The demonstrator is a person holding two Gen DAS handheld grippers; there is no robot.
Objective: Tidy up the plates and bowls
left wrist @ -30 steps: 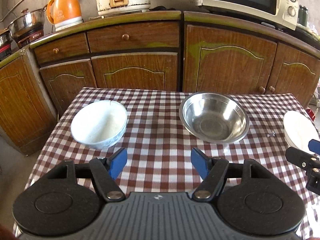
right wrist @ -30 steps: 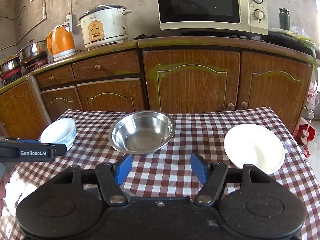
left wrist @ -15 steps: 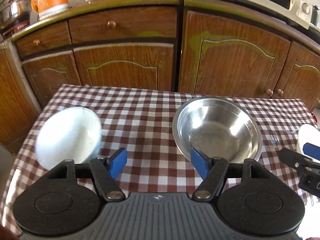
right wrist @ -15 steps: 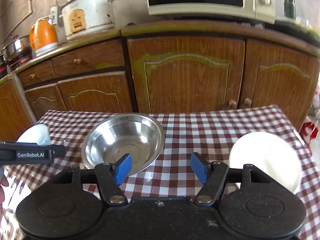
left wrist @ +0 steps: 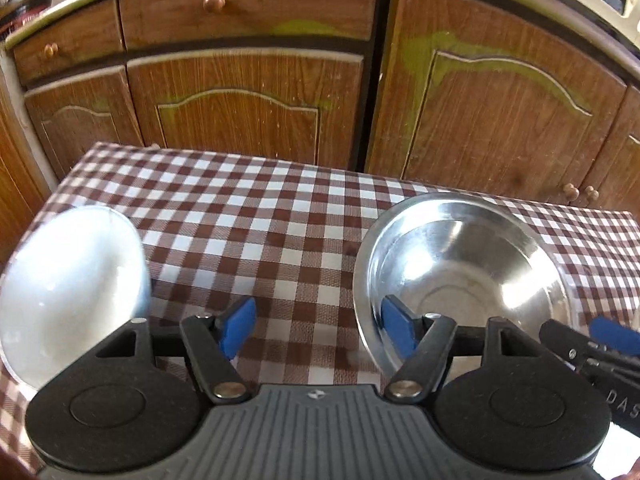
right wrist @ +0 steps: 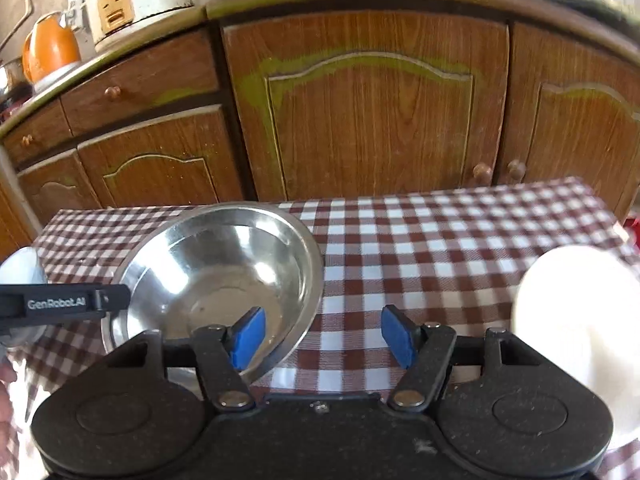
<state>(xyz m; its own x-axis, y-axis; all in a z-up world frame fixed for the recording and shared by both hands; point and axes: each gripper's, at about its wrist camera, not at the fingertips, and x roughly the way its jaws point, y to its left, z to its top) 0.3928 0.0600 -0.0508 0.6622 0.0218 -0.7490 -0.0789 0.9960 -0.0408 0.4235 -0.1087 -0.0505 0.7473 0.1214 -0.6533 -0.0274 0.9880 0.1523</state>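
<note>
Above the checked tablecloth [left wrist: 280, 216], left gripper [left wrist: 318, 330] and right gripper [right wrist: 324, 334] stand spread, holding nothing. Both have advanced and lowered toward the steel bowl [left wrist: 460, 276] between white bowl [left wrist: 68, 288] and white plate [right wrist: 576, 320]; grasping appears imminent.

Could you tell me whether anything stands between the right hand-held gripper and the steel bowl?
Nothing visible does: the right hand-held gripper is open, one pad already over the steel bowl, only checked cloth beside it.

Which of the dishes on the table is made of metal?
The steel bowl in the middle of the checked tablecloth. It is shiny and reflective; the bowl to its left and the plate to its right are plain white.
</note>
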